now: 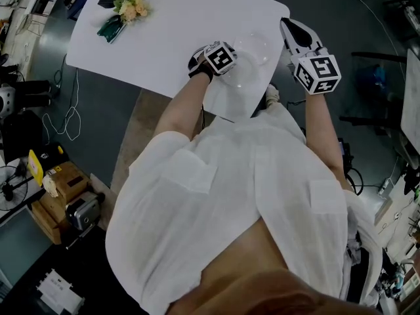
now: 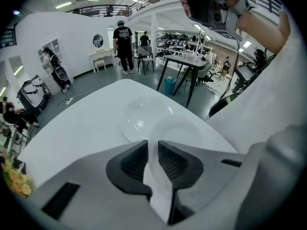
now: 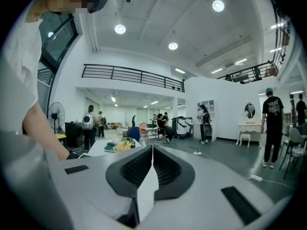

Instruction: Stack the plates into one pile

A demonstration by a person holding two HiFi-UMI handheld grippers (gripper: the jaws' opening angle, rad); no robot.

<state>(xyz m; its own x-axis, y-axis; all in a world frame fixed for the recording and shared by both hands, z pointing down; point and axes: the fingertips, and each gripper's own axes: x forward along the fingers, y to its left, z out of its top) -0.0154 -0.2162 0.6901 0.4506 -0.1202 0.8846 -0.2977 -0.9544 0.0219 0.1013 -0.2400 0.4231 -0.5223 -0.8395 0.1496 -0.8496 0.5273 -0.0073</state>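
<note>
Left gripper [image 2: 152,146] fingers clamp clear glass plate [image 2: 184,128] by its rim; keep level, centre over second clear plate [image 2: 136,115] on white worktop [image 2: 81,128]. Right gripper [image 3: 151,152] fingers closed, empty

Big open lab hall with showroom-style furniture

A railed mezzanine [image 3: 129,75] runs under a high ceiling with round lights [image 3: 120,28]. A dressing table with an oval mirror [image 3: 249,127] stands at three o'clock and a pedestal fan [image 3: 56,115] at nine. Cables [image 1: 65,120] trail over the grey floor at nine o'clock of the white bench [image 1: 164,31].
</note>
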